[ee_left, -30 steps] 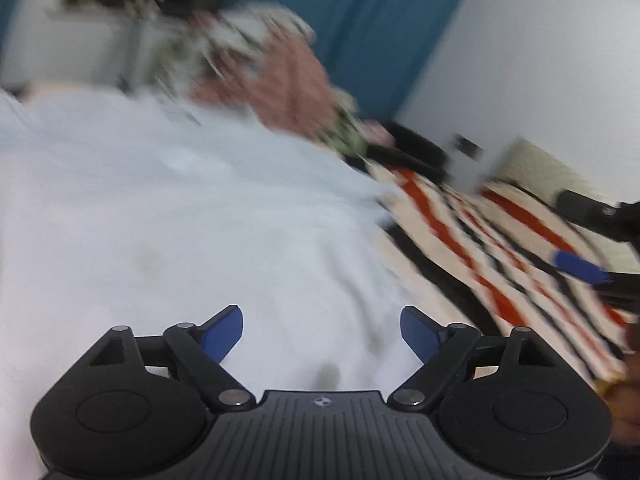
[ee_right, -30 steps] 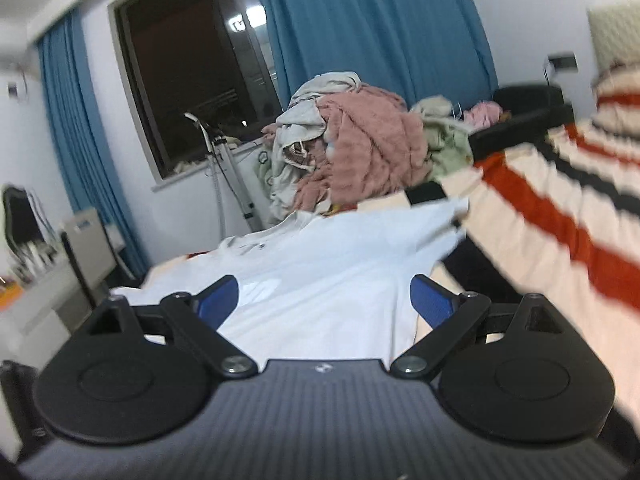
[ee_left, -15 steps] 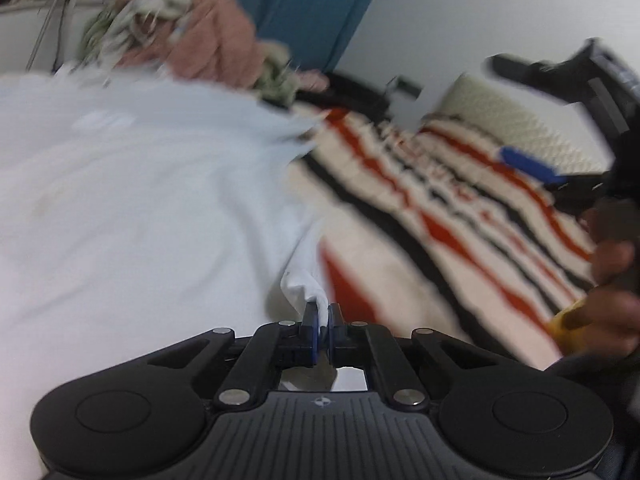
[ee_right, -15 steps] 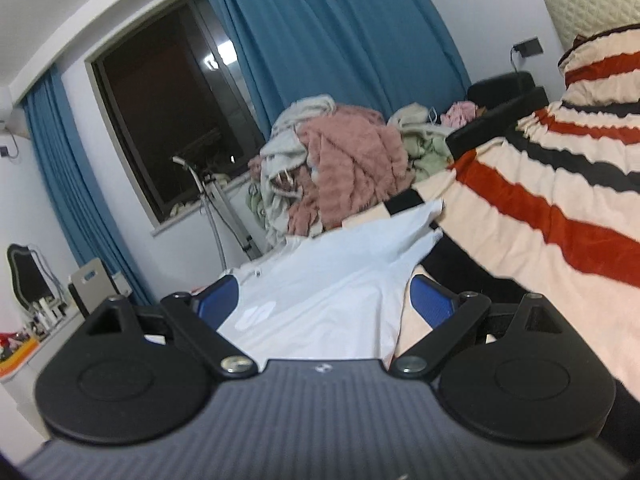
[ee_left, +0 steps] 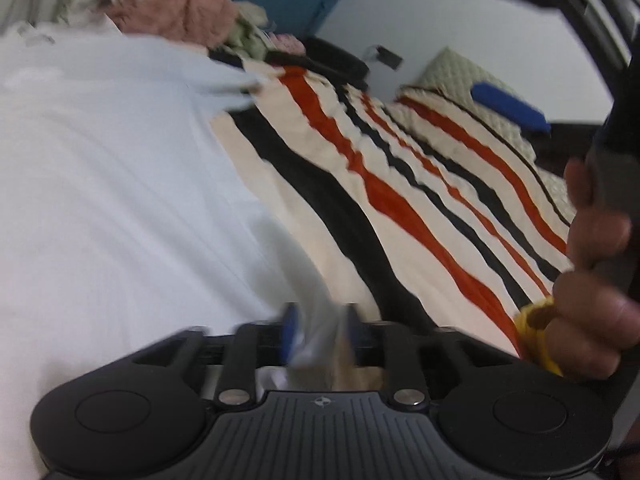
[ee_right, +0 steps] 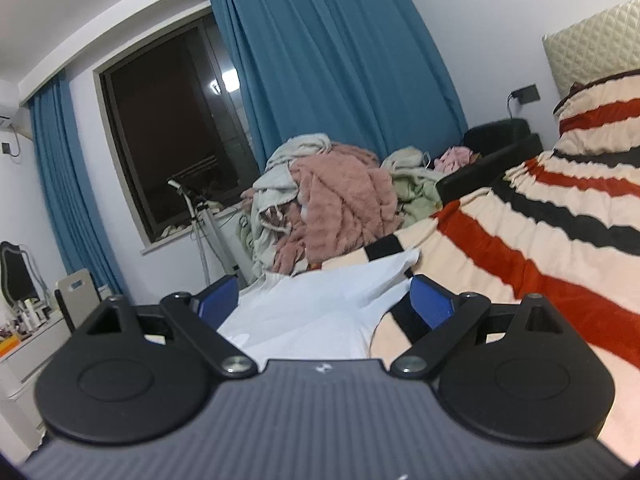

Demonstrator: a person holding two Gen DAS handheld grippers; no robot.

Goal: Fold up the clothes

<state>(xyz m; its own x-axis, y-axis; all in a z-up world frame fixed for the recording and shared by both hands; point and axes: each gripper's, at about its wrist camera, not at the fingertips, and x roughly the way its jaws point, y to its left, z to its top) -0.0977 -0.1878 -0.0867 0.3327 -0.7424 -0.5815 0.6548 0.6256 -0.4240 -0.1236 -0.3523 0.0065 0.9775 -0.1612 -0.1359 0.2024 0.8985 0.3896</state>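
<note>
Opening at this moment, the left tongs (ee_left: 318,334) have a blurred fold of the white garment (ee_left: 104,184) between their blue pads, which look no longer pressed on it. Ahead and to their left the garment lies spread over the bed — to their right runs the striped blanket (ee_left: 400,200). The right tongs (ee_right: 326,300) stand wide apart, empty, above the garment's far edge; a hand (ee_left: 592,304) grips their handle. Beyond both tongs — a heap of clothes (ee_right: 336,208) before blue curtains (ee_right: 332,64).
</note>
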